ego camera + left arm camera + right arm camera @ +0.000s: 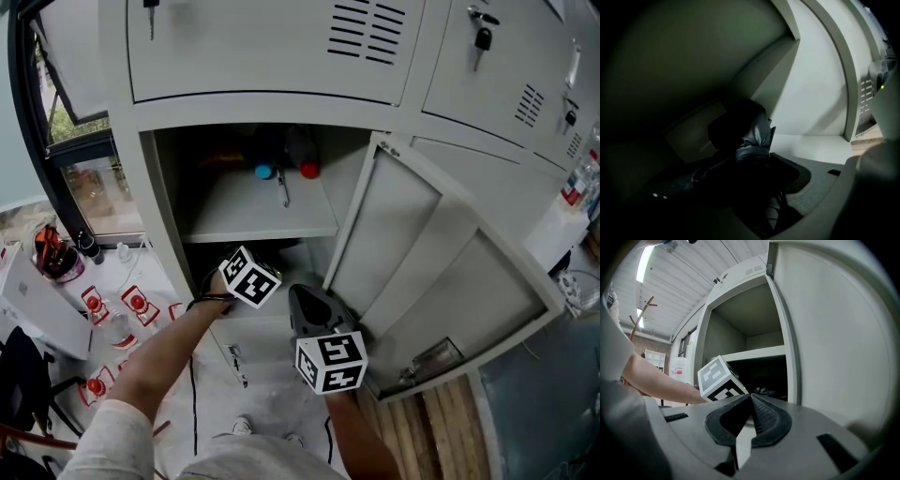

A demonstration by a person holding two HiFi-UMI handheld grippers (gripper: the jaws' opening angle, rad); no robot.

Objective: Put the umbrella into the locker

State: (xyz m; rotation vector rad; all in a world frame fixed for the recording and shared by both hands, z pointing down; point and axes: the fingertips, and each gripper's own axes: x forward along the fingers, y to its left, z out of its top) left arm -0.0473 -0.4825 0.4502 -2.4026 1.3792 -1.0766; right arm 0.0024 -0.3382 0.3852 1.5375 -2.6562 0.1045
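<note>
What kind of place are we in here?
Likely a locker area of an office or workshop: a bank of grey metal lockers with small dark keys in the doors, one grey locker door open, and a wooden coat stand nearby.

Grey metal lockers (272, 47) fill the wall. A dark-framed window (89, 178) stands at the left, wooden floorboards (441, 422) lie lower right, and a strip light (645, 261) glows overhead.

Left gripper view: the lower length of the umbrella (753, 135) and the left jaw of the left gripper (752, 187) are lost in shadow. Head view: the locker (120, 103) is black inside its lower compartment. The two items on the shelf (244, 221), one blue-capped (263, 172) and one red-capped (308, 170), are too dark to identify.
</note>
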